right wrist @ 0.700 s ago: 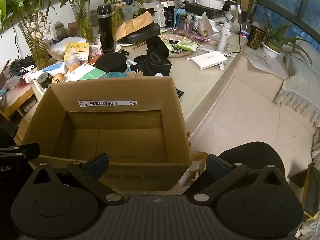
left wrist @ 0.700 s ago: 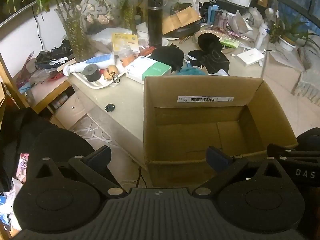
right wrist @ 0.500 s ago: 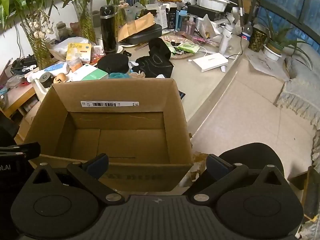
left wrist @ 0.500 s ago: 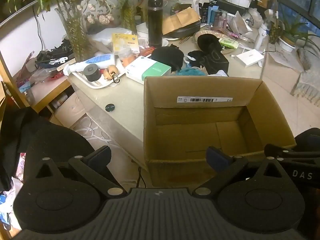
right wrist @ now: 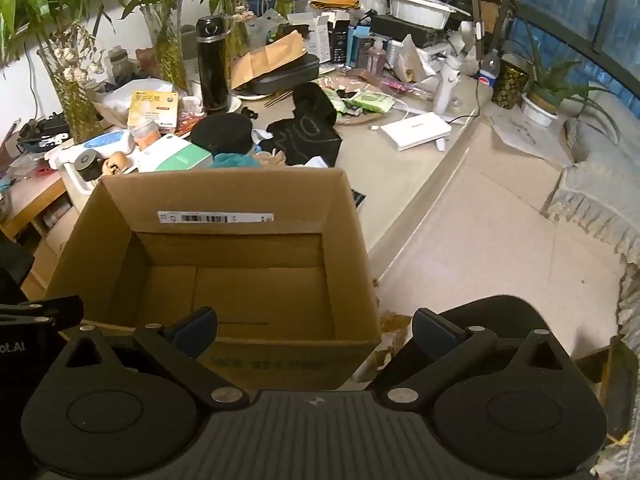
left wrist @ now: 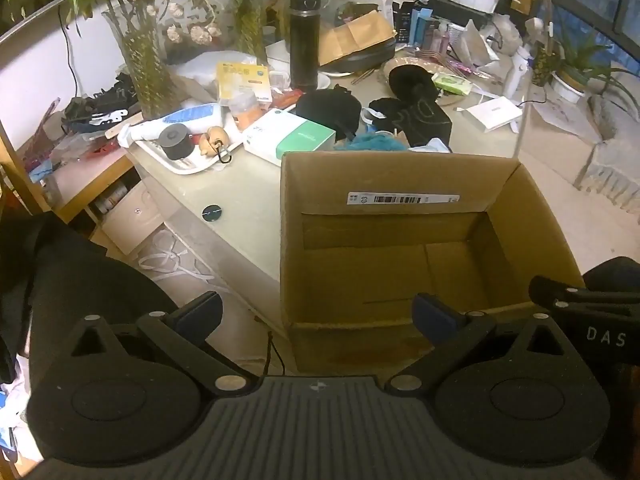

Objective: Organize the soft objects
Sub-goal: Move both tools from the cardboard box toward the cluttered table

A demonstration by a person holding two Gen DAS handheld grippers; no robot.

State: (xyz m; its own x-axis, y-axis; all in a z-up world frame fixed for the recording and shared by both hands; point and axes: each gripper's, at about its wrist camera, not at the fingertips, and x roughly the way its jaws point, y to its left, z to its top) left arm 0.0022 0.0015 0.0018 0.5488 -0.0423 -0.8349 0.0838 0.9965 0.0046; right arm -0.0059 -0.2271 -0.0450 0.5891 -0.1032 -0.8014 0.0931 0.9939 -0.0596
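Behind the cardboard box [right wrist: 224, 264], the soft items lie on the table [right wrist: 384, 168]: black cloth [right wrist: 308, 136], black hat [right wrist: 222, 132], teal fabric [right wrist: 234, 160]. Nothing is inside the box, so sorting appears not yet started. Left gripper [left wrist: 316, 314] and right gripper [right wrist: 314, 328] hover at its near rim, fingers spread, holding nothing.
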